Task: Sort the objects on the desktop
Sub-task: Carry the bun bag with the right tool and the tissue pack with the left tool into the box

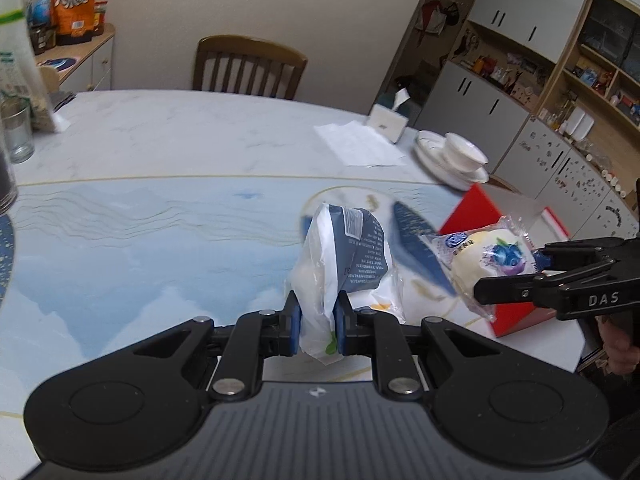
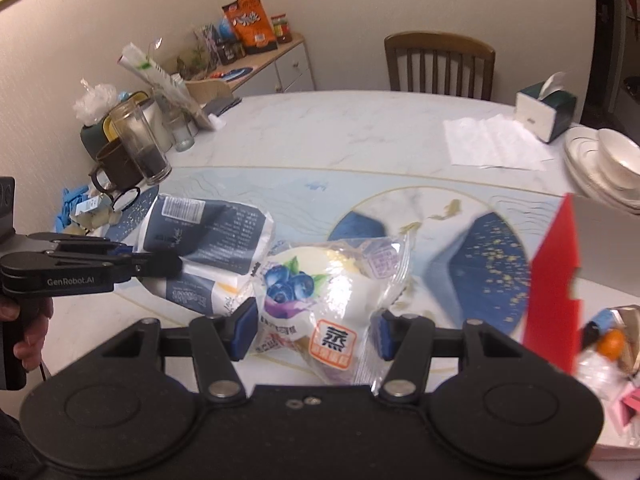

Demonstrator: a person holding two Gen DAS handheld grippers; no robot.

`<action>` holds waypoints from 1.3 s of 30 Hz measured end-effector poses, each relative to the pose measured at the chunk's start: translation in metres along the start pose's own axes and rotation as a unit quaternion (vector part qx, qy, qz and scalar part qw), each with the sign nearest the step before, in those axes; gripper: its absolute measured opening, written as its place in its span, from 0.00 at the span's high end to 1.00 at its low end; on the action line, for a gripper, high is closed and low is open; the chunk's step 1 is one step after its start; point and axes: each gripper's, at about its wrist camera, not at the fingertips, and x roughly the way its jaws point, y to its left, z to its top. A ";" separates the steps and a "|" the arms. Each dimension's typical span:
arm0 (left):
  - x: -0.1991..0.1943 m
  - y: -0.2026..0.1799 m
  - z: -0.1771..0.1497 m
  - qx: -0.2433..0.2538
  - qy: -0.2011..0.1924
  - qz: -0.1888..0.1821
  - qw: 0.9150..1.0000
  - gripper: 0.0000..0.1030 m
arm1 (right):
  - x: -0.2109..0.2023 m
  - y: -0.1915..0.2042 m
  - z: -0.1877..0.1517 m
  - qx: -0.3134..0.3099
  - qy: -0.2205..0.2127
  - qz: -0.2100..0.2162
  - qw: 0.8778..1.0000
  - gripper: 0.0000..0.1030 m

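Left gripper (image 1: 316,326) clamped on edge of blue-white packet (image 1: 344,256), packet hanging off table (image 1: 200,128). Right gripper (image 2: 314,330) clamped on blueberry bun pack (image 2: 320,300), also lifted. Red box (image 2: 554,288) stands just right of bun, likely drop spot. Judgement: carry both level, keep them from tangling, clear box wall before lowering, release one at a time. Thin wrapper edge may slip under left pads; avoid swinging.

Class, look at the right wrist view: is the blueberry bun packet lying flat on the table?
No, the right gripper holds the blueberry bun packet above the table.
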 end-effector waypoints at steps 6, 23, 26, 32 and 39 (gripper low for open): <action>0.004 -0.050 0.006 0.020 -0.011 -0.015 1.000 0.85 | -0.029 -0.029 -0.009 0.006 -0.020 0.000 1.000 0.46; 0.047 -0.178 0.035 0.083 -0.023 -0.058 0.995 0.85 | -0.106 -0.141 -0.039 0.046 -0.074 -0.043 0.995 0.46; 0.059 -0.199 0.040 0.095 -0.019 -0.068 0.993 0.85 | -0.118 -0.163 -0.045 0.057 -0.080 -0.060 0.993 0.46; 0.087 -0.240 0.048 0.128 -0.009 -0.086 0.988 0.85 | -0.136 -0.207 -0.051 0.078 -0.088 -0.099 0.988 0.46; 0.132 -0.275 0.054 0.164 0.014 -0.089 0.982 0.85 | -0.138 -0.246 -0.061 0.091 -0.074 -0.130 0.985 0.46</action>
